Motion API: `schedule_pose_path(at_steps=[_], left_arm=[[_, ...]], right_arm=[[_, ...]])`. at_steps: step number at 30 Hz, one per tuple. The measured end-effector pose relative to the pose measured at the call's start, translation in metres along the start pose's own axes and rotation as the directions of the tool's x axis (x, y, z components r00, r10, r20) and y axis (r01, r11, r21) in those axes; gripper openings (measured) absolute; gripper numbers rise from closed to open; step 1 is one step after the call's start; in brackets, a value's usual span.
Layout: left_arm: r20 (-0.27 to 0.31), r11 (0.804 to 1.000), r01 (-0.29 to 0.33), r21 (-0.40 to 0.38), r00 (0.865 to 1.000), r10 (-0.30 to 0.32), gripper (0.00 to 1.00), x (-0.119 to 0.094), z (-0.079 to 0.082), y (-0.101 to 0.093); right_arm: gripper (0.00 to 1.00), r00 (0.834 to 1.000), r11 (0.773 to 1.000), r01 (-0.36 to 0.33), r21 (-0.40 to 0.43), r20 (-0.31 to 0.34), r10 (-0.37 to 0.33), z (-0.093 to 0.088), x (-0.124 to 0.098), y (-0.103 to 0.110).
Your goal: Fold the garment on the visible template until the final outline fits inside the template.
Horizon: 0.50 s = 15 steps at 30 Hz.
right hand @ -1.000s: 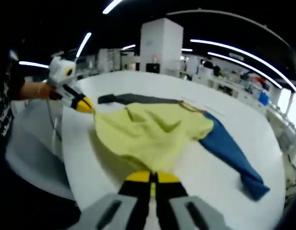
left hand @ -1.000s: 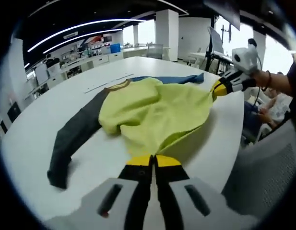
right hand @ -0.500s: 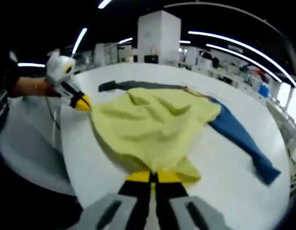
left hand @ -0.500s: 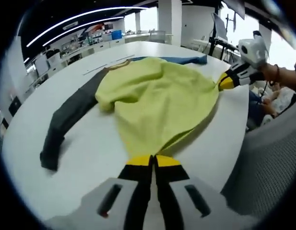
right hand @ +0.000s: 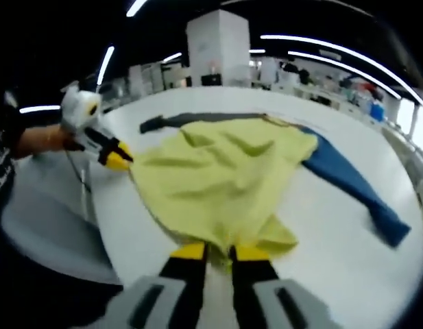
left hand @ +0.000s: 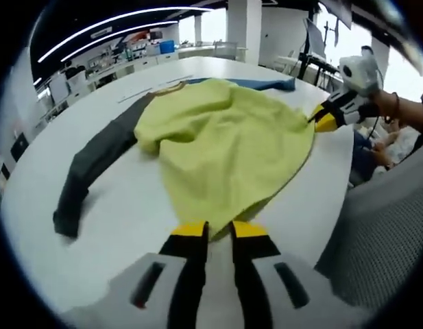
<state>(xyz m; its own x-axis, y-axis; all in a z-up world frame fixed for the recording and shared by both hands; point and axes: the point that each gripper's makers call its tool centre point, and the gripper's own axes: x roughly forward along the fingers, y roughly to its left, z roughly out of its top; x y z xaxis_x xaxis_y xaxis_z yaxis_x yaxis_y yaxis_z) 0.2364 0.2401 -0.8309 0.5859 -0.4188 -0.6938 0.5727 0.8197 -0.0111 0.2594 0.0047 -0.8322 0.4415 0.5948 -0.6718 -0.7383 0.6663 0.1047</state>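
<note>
1. Garment first: a soft yellow-green top with one dark grey sleeve and one blue sleeve (left hand: 225, 137) lies spread on the round white table (left hand: 122, 212), its yellow body rumpled and reaching to the table edge nearest the person.
2. Seen from the left gripper view, the dark grey sleeve (left hand: 88, 175) stretches away to the left across the tabletop, its cuff lying flat well away from the body of the top.
3. The blue sleeve (right hand: 352, 185) runs out the opposite way in the right gripper view, ending near the far edge of the table.
4. The left gripper (left hand: 218, 229) has its yellow-tipped jaws parted a little, with the near hem of the yellow cloth lying at the gap; it looks released.
5. The right gripper (right hand: 219, 252) likewise shows a narrow gap between its yellow tips, the hem bunched just in front of them.
6. In the left gripper view the other gripper sits at the right-hand corner of the cloth, held by a person's hand (left hand: 393, 113).
7. Desks and a white pillar (right hand: 218, 51) stand behind, under long ceiling lights.
</note>
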Motion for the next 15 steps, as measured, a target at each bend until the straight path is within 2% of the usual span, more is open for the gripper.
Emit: schedule_pose_path(at_steps=[2, 5, 9, 13, 15], left_arm=[[0.057, 1.0, -0.023, -0.015, 0.998, 0.024, 0.15, -0.006, 0.013, 0.004], [0.092, 0.998, -0.046, -0.044, 0.994, 0.05, 0.19, -0.013, 0.021, 0.013], [0.097, 0.996, -0.066, -0.068, 0.993, 0.072, 0.24, -0.013, 0.022, 0.023], [0.094, 0.989, -0.059, -0.137, 0.993, 0.072, 0.26, -0.011, 0.019, 0.027], [0.086, 0.988, -0.066, -0.139, 0.993, 0.079, 0.27, -0.008, 0.017, 0.029]], right_arm=[[0.21, 1.0, 1.0, -0.017, 0.019, -0.003, 0.017, 0.001, -0.002, 0.003], [0.27, 1.0, 0.999, -0.03, 0.027, 0.004, 0.029, 0.005, -0.009, 0.004], [0.38, 1.0, 1.0, -0.013, 0.021, 0.006, 0.013, 0.013, -0.017, -0.002], [0.39, 1.0, 1.0, 0.008, 0.013, 0.012, -0.008, 0.022, -0.025, -0.012], [0.39, 0.999, 0.999, 0.033, 0.037, 0.02, -0.034, 0.028, -0.027, -0.02]])
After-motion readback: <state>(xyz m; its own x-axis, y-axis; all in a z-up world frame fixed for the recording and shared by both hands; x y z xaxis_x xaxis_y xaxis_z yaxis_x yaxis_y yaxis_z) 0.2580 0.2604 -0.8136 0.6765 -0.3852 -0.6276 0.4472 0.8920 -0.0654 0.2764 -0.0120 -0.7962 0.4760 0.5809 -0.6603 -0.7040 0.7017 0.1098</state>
